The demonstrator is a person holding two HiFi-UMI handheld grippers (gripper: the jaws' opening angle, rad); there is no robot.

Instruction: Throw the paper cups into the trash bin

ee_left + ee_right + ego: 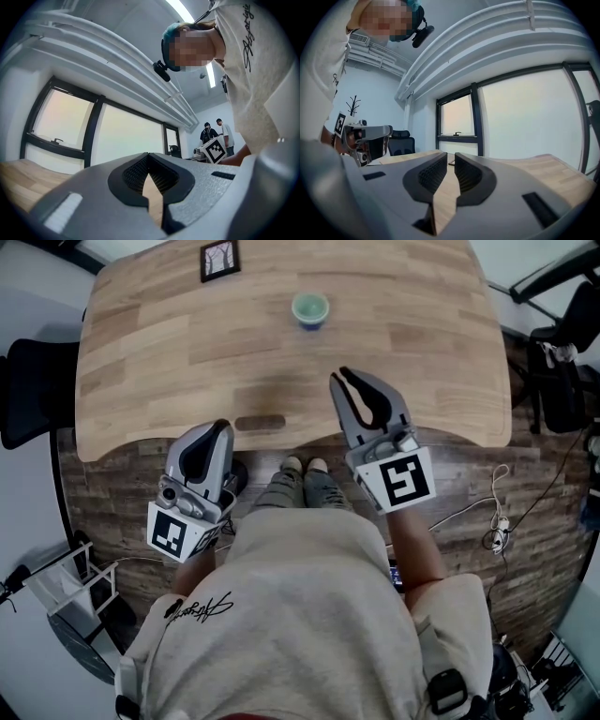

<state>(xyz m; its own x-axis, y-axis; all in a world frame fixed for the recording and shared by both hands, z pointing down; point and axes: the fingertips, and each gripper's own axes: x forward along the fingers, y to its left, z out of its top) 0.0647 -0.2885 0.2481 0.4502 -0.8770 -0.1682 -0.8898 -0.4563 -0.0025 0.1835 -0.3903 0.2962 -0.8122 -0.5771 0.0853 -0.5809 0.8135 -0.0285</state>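
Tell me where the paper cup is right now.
Head view: the paper cup stands on the wooden table toward its far edge, right of the small black picture frame.

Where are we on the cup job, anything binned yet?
Done: nothing visible. One paper cup stands upright on the table, untouched. In hand: nothing; left gripper shut and empty, right gripper opening its jaws with nothing between them, short of the cup. Left: grasp it and bin it; no view clearly shows a bin.
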